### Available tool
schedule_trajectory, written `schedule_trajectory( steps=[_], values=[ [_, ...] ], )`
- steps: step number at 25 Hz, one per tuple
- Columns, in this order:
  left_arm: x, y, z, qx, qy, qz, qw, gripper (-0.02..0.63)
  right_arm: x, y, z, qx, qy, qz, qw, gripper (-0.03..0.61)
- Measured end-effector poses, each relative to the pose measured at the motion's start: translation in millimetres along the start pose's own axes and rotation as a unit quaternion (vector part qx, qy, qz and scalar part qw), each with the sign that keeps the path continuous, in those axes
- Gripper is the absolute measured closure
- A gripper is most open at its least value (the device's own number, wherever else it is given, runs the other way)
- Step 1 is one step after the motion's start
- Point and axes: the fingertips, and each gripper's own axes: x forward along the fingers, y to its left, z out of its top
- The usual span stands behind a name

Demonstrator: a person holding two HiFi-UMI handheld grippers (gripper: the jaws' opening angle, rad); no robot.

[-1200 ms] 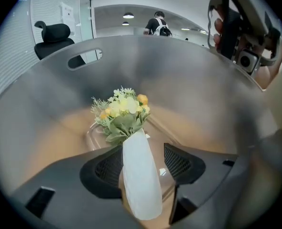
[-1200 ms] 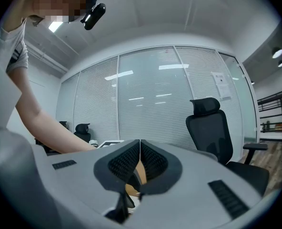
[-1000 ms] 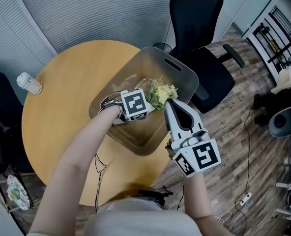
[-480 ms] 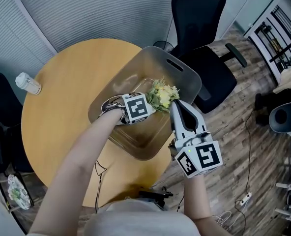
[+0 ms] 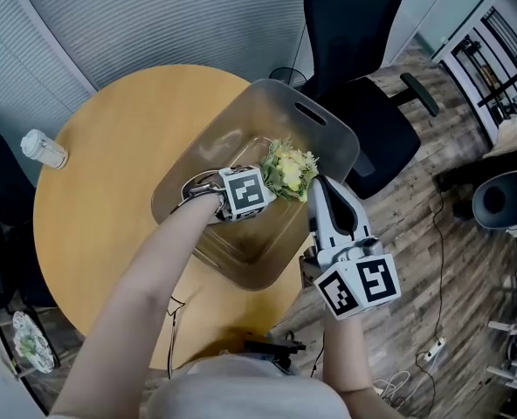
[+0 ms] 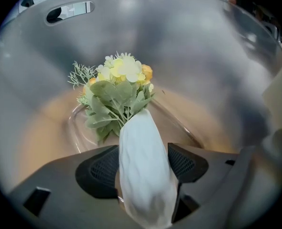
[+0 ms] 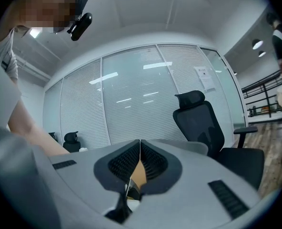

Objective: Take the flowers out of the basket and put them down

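Observation:
A small bouquet of yellow and white flowers [image 5: 289,168] with green leaves lies inside the grey translucent basket [image 5: 315,116]. In the left gripper view the flower heads [image 6: 119,75] point toward the basket's bottom and far wall [image 6: 179,37]. The bouquet's white wrapped stem [image 6: 143,151] runs back between my jaws. My left gripper [image 5: 244,192] reaches steeply down into the basket. Its jaws [image 6: 142,166] have just been opening and stand open on either side of the wrap. My right gripper [image 5: 324,195] hovers level above the basket's right rim, shut with nothing in it [image 7: 140,149].
The basket stands on a round wooden table [image 5: 110,173] near its right edge. A small white bottle [image 5: 44,148] stands at the table's far left. A black office chair [image 5: 363,68] is behind the basket, and cables lie on the wooden floor [image 5: 433,260].
My left gripper has sunk a little deeper into the basket beside the flowers. The right gripper has drifted slightly to the right and rolled a bit. The bouquet stays in the basket.

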Motion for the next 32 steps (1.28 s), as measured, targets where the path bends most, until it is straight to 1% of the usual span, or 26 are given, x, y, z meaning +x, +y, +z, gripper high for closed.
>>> schedule_trajectory(
  steps=[4, 9, 14, 18, 23, 32],
  values=[
    [2, 5, 3, -0.013, -0.017, 0.006, 0.9998, 0.29, 0, 1, 0, 0.0, -0.003, -0.008, 1.0, 0.552],
    [7, 4, 3, -0.019, -0.018, -0.001, 0.9997, 0.284, 1, 1, -1, -0.004, -0.003, -0.012, 1.0, 0.552],
    [9, 6, 3, -0.039, -0.025, -0.003, 0.9989, 0.279, 2, 5, -1, -0.032, -0.004, -0.008, 0.999, 0.552],
    [6, 6, 2, -0.038, -0.028, -0.004, 0.9989, 0.282, 3, 6, -2, -0.031, -0.003, -0.009, 0.999, 0.552],
    [0, 7, 2, -0.026, -0.033, 0.001, 0.9991, 0.284, -1, 4, -1, -0.026, -0.001, -0.012, 1.0, 0.552],
    [-17, 14, 13, -0.023, -0.07, 0.033, 0.9967, 0.284, -8, 5, 2, -0.02, -0.001, -0.008, 1.0, 0.552]
  ],
)
